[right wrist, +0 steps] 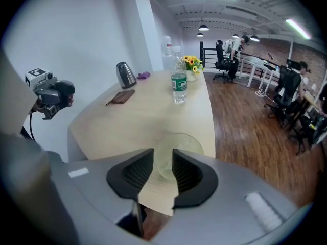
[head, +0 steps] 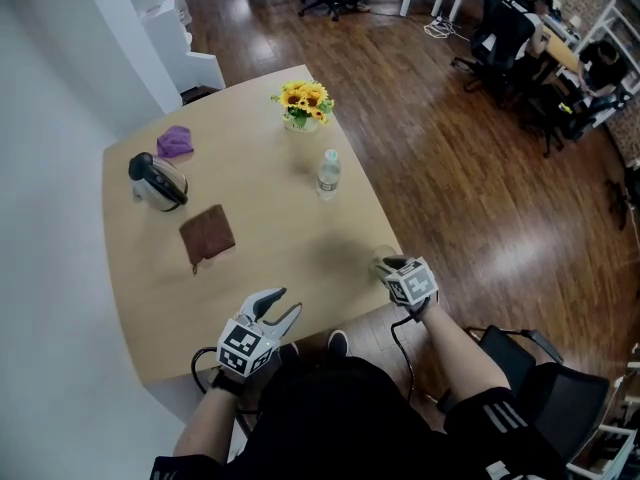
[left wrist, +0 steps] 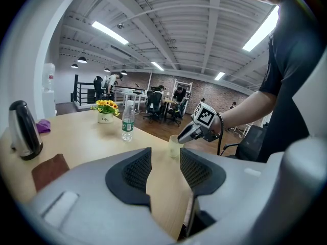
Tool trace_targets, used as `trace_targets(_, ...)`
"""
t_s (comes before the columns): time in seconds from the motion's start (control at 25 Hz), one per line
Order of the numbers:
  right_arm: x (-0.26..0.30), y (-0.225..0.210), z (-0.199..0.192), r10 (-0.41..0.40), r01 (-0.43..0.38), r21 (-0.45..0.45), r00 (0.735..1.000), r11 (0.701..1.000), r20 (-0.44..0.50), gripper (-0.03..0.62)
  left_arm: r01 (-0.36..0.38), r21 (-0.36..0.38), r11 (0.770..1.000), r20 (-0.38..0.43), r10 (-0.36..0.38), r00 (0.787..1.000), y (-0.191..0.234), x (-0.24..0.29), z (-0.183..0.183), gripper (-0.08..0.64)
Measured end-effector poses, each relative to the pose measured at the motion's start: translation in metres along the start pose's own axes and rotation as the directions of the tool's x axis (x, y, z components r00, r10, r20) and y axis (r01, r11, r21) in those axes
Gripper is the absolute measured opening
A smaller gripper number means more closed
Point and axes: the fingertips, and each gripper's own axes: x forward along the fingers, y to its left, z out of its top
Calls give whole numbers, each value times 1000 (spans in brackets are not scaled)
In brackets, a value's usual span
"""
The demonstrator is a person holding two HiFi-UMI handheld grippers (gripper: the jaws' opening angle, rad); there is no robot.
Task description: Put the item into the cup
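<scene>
Left gripper [left wrist: 165, 156] jaws apart, empty, counter [head: 280, 238] near edge | right gripper [right wrist: 162, 160] jaws open over cup [right wrist: 186, 141], near-right edge | item inside unclear; drop likely done

Tabletop [head: 270, 228]: pale wood, matt, smooth. Cup [right wrist: 176, 149]: translucent plastic, frosted. Kettle [head: 158, 181]: glossy steel, blk plastic handle. Floor [head: 470, 168]: dark wood, glossy. Purple cloth [head: 176, 141]: soft fabric.

One each of kettle [head: 157, 181], bottle [head: 328, 174], cup [left wrist: 174, 147], flowerpot [head: 299, 123], cloth [head: 175, 141], perhaps wallet [head: 207, 235].
</scene>
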Motion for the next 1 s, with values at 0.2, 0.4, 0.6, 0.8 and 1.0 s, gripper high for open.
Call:
trace_targets(0.2,-23,13,36,27,-27,-2,988,1000,153,126,-27,-2,1000,18,27,999,3,-5,5,170)
trace_targets(0.4,-61,39,85,96,-86,-44,946,995,311,112,-85,-2,996,53,85,995,2,-16,18,170)
trace_targets(0.6,-92,68,110,175,-140,-112,887,984,428,8,-150,-23,988,84,151,985,-7,-28,23,170)
trace_targets(0.8,-111,106,108,291,-215,-212,840,953,459,8,-206,-38,978,107,209,972,-32,-54,23,170)
trace_targets(1.0,-131,144,90,348,-266,-230,797,936,494,8,-230,-80,970,100,237,966,-56,-85,2,170)
